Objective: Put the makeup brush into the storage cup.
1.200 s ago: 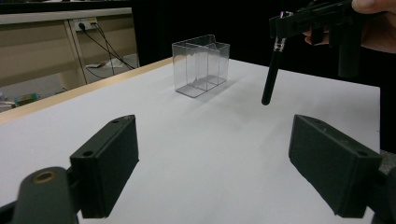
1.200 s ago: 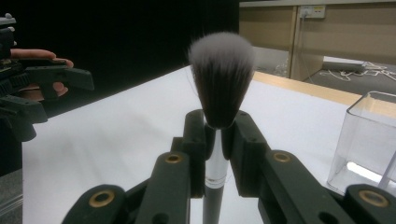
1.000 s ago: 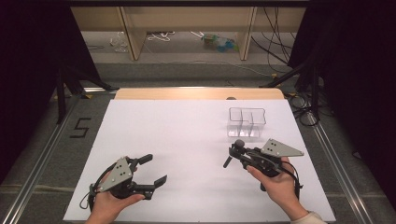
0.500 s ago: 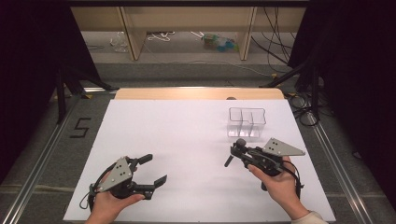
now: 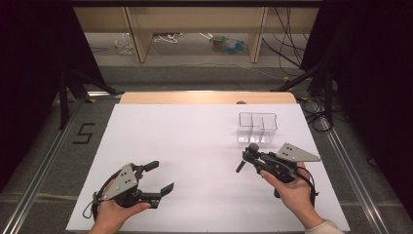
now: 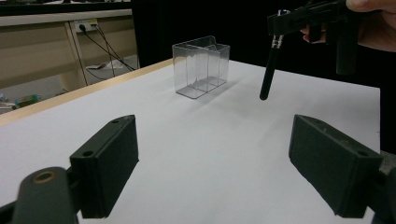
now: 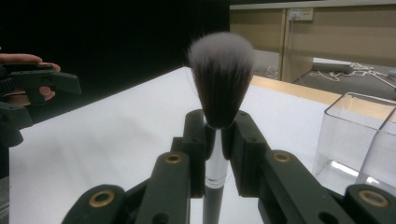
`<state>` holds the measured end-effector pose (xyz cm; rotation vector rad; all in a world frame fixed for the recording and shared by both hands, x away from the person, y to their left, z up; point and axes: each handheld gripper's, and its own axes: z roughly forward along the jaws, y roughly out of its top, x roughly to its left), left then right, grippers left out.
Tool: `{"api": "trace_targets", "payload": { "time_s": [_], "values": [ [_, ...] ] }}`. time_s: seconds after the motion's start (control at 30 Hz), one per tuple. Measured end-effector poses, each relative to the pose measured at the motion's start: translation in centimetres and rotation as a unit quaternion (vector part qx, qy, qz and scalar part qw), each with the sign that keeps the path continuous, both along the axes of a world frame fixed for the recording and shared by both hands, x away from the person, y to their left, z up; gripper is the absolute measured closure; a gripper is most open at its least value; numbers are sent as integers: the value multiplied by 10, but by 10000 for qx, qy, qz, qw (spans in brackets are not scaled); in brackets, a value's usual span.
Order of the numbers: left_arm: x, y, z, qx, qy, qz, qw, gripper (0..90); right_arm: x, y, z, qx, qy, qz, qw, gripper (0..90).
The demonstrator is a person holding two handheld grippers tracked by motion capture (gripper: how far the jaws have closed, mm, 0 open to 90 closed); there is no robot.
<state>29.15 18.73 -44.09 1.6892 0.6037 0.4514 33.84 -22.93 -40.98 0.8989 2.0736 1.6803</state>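
The makeup brush [image 7: 219, 88] is clamped in the right gripper [image 5: 251, 155], whose jaws are closed on its silver ferrule just under the bristle head; the bristles stand up above the jaws and the dark handle [image 6: 269, 70] hangs down below them, clear of the bench [image 5: 195, 141]. In the high view the brush sits at the right half of the bench, just in front of the clear divided container [image 5: 257, 127] and apart from it — no contact between the two. The right hand [image 5: 292, 187] holds its gripper low over the white surface with the grey plate [image 5: 297, 152] uppermost. The left gripper [image 5: 158, 176] rests at the near left of the bench in the left hand [image 5: 114, 214]; its jaws stand wide apart with nothing between them, and the left gripper view looks across bare white surface toward the container and the hanging handle. Compared with the frames from a second and half a second ago — no change noted: both hands, both grippers, the brush and the container occupy the same places, and the grip on the brush is unaltered.
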Motion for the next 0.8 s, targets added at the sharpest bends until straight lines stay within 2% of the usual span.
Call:
{"api": "trace_targets", "payload": {
  "time_s": [0.07, 0.17, 0.47, 0.8],
  "values": [
    [0, 0, 0, -32, 37, 16, 10000, 160, 0, -1, 0, -15, 35, 0, 10000, 784],
    [0, 0, 0, 12, 0, -3, 10000, 160, 1, -1, 0, 63, -66, -25, 10000, 784],
    [0, 0, 0, 11, 6, 2, 10000, 160, 1, -1, 0, 64, -25, -26, 10000, 784],
    [0, 0, 0, 11, 6, 3, 10000, 160, 1, -4, 2, -39, 7, -52, 10000, 784]
  ]
}}
